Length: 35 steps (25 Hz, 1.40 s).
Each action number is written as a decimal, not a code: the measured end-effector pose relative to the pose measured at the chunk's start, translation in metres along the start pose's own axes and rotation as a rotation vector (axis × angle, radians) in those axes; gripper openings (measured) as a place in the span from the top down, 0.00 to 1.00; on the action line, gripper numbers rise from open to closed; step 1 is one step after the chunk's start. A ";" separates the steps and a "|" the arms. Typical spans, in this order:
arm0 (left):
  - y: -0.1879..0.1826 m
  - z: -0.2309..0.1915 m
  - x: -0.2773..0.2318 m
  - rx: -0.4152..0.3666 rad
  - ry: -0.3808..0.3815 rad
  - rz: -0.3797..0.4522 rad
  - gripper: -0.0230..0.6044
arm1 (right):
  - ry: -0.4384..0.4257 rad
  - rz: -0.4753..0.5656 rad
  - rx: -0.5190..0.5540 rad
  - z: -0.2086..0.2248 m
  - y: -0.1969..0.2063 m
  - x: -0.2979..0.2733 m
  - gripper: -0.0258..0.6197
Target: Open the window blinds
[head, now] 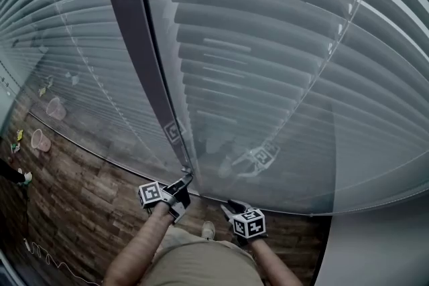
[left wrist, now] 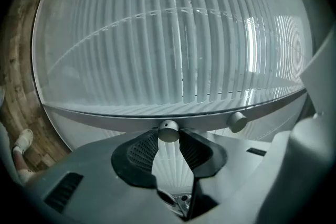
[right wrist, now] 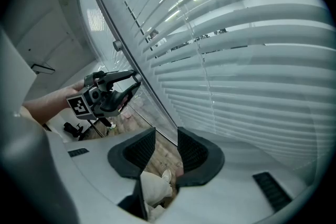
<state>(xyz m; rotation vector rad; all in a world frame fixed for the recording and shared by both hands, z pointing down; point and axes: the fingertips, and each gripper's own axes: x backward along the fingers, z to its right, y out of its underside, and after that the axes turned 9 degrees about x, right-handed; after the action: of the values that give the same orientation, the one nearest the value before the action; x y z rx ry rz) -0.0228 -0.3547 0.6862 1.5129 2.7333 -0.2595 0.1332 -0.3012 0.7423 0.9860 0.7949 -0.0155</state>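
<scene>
Left gripper (head: 183, 181) clamped on a small round grey knob (left wrist: 168, 130), low on the dark frame post (head: 137, 43) | right gripper (right wrist: 166, 140) jaws apart, nothing between them, just right of the post, near the glass | window blinds (head: 268, 43): smooth grey horizontal slats behind glass, filling the far side | wood-plank floor (head: 80, 204) open to the left

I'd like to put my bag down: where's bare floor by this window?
Bare: the wood floor between the glass wall's base and the left gripper. Crowded: pink items and a cord at far left, and the frame, where the left gripper is shut on a knob and the right gripper hangs open.
</scene>
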 end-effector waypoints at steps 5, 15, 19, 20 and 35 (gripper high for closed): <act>-0.003 0.002 -0.001 -0.069 0.003 0.011 0.75 | -0.005 0.000 0.003 0.000 -0.001 -0.003 0.75; -0.005 -0.016 0.001 -1.135 -0.470 -0.041 0.68 | -0.011 -0.009 -0.024 0.004 0.028 -0.022 0.75; -0.004 -0.019 -0.002 -1.158 -0.484 -0.037 0.71 | -0.005 -0.001 -0.029 0.007 0.026 -0.019 0.75; -0.004 -0.019 -0.002 -1.138 -0.470 -0.036 0.72 | -0.001 0.000 -0.030 0.009 0.025 -0.017 0.75; -0.006 -0.018 -0.001 -0.423 -0.121 0.024 0.75 | 0.002 0.018 -0.029 0.012 0.018 -0.013 0.75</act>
<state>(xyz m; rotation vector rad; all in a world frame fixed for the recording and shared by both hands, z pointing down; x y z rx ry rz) -0.0257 -0.3562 0.7047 1.3609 2.4667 0.2090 0.1371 -0.3040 0.7667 0.9658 0.7857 0.0127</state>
